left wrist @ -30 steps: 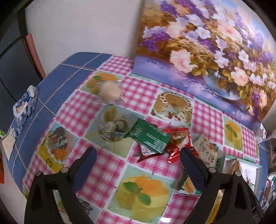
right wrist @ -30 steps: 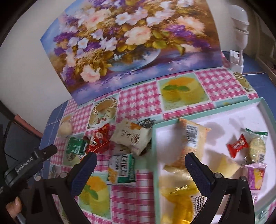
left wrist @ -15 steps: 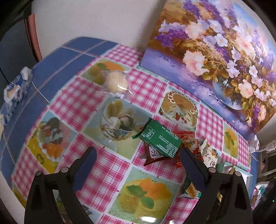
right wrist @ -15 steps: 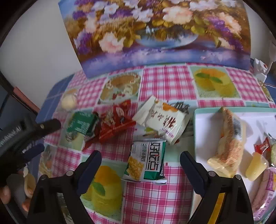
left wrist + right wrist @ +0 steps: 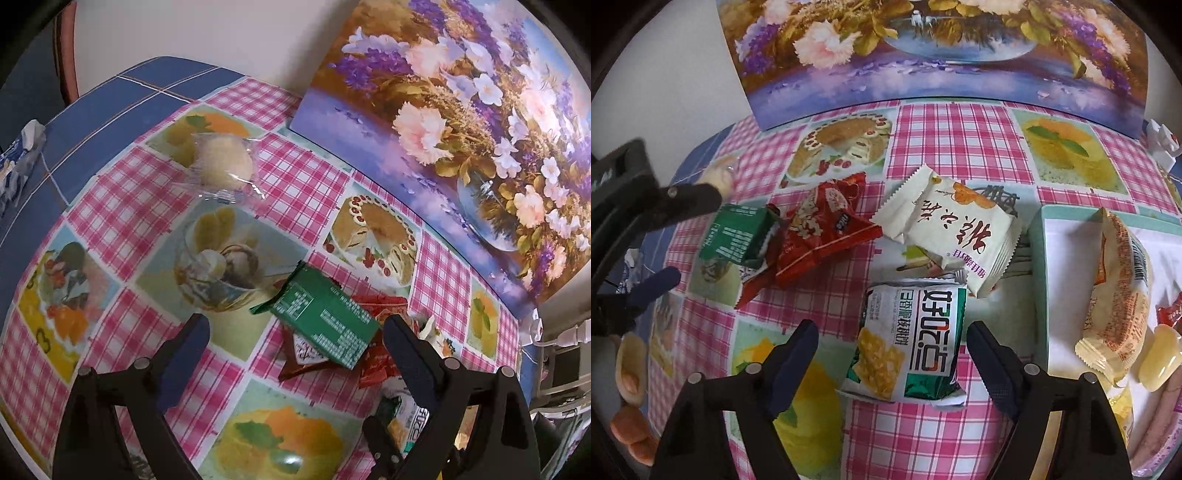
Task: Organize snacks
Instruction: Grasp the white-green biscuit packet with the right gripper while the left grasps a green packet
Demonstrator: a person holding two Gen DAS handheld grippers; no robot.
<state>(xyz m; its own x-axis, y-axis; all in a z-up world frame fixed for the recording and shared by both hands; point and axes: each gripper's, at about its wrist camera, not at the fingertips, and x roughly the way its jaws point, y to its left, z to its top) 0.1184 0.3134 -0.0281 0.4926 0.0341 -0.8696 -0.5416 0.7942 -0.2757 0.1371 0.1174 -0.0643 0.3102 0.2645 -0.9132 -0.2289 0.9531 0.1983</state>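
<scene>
My left gripper (image 5: pixel 295 328) is open, and the green packet (image 5: pixel 325 325) lies just ahead between its fingers, on top of red packets (image 5: pixel 376 363). A clear-wrapped round bun (image 5: pixel 223 162) sits farther back. My right gripper (image 5: pixel 892 334) is open around a green-and-white packet (image 5: pixel 912 343) on the checked tablecloth. Beyond it lie a white packet (image 5: pixel 951 230), a red packet (image 5: pixel 823 230) and the green packet (image 5: pixel 738 236). The left gripper (image 5: pixel 665 236) shows at the left edge of the right wrist view. A white tray (image 5: pixel 1043 280) at the right holds several snacks.
A flower painting (image 5: pixel 942 48) leans on the wall behind the table. A blue-and-white pack (image 5: pixel 18 162) lies at the far left on the blue cloth. A hand (image 5: pixel 629 373) shows at the lower left. White plugs (image 5: pixel 1161 142) sit at the far right.
The right gripper has swung left from the tray and come down over the green-and-white packet. The left gripper has moved closer to the green packet.
</scene>
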